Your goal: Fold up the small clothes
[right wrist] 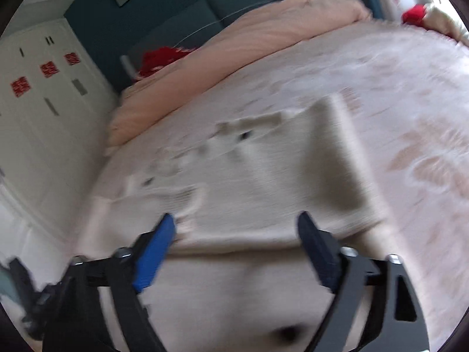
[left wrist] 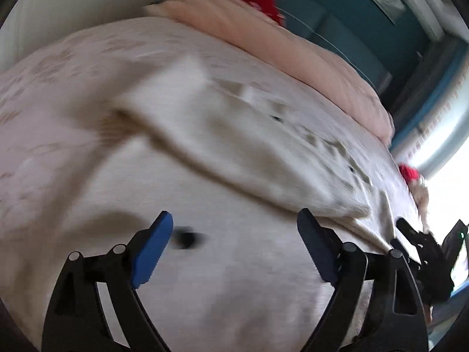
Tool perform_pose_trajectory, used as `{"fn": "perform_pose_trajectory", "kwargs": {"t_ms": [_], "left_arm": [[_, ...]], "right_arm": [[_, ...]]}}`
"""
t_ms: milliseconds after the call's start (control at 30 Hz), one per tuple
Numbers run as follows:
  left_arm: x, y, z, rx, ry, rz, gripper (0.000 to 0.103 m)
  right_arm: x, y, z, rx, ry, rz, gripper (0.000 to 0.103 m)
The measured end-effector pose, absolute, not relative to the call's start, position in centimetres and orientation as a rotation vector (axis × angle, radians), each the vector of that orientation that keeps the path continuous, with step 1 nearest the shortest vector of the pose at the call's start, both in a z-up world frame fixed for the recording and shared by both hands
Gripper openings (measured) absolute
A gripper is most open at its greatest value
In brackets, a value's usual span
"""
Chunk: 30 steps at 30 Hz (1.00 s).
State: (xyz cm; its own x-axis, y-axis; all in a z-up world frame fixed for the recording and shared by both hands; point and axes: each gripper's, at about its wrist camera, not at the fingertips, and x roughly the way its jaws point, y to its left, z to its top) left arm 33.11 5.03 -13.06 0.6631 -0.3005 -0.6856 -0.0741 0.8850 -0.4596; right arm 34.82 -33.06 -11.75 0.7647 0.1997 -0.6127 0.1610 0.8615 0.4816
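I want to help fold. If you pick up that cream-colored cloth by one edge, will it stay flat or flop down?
The cream garment will probably flop: it already lies in soft folds on the bed. It looks thin, so likely light. Both the left gripper and the right gripper are open, holding nothing, so this is a guess.

light: daylight, blown-out white at the right edge of the left wrist view
blur: heavy motion smear everywhere, the cream folded garment [left wrist: 234,146] is mushy
shadows: soft, under the garment folds
edges: fisheye bend, dark corners
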Motion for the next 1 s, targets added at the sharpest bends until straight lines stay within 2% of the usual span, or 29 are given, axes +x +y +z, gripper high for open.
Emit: {"fn": "perform_pose_trajectory", "kwargs": {"t_ms": [267, 300, 333, 400, 433, 467, 500, 600, 800, 867, 900, 933, 1000], "left_arm": [[36.3, 12.5, -14.0, -0.879, 0.822, -0.070, 0.084], [36.7, 12.8, -14.0, -0.894, 0.821, -0.067, 0.084], [37.5, 13.0, -14.1, -0.908, 0.821, -0.067, 0.084], [37.7, 13.5, -13.9, -0.955, 0.825, -0.077, 0.084], [37.9, 13.7, -14.0, -0.997, 0.826, -0.091, 0.084], [38.2, 13.8, -14.3, -1.029, 0.827, -0.095, 0.084], [38.5, 13.8, -14.5, -1.067, 0.832, -0.101, 0.084], [38.9, 13.7, -15.1, -1.150, 0.846, -0.081, 0.084], [41.2, 12.9, -14.8, -1.189, 0.853, -0.064, 0.082], [42.2, 12.2, -15.2, -1.188, 0.889, -0.061, 0.071], [42.9, 11.6, -16.0, -1.182, 0.922, -0.058, 0.057], [43.3, 11.3, -16.5, -1.174, 0.942, -0.056, 0.039], [43.8, 10.3, -17.0, -1.097, 0.964, -0.019, 0.019]], "right_arm": [[40.5, -27.9, -13.7, 0.685, 0.874, 0.109, 0.087], [40.9, -27.4, -13.6, 0.667, 0.875, 0.100, 0.083], [41.3, -26.7, -13.4, 0.644, 0.878, 0.097, 0.069], [42.7, -25.5, -13.3, 0.615, 0.923, 0.110, 0.054], [43.2, -25.2, -13.1, 0.604, 0.938, 0.106, 0.042], [43.8, -24.6, -12.8, 0.575, 0.947, 0.108, 0.030], [44.1, -24.2, -12.5, 0.553, 0.953, 0.109, 0.010], [45.1, -23.4, -8.8, 0.506, 0.895, 0.154, 0.009], [44.6, -25.6, 4.0, 0.382, 0.618, 0.189, 0.009], [44.1, -27.7, 4.7, 0.333, 0.601, 0.138, 0.009], [44.0, -29.0, 3.9, 0.315, 0.620, 0.102, 0.009], [44.0, -30.6, 2.1, 0.320, 0.660, 0.065, 0.009], [44.3, -33.5, -2.5, 0.361, 0.765, 0.001, 0.009]]}}
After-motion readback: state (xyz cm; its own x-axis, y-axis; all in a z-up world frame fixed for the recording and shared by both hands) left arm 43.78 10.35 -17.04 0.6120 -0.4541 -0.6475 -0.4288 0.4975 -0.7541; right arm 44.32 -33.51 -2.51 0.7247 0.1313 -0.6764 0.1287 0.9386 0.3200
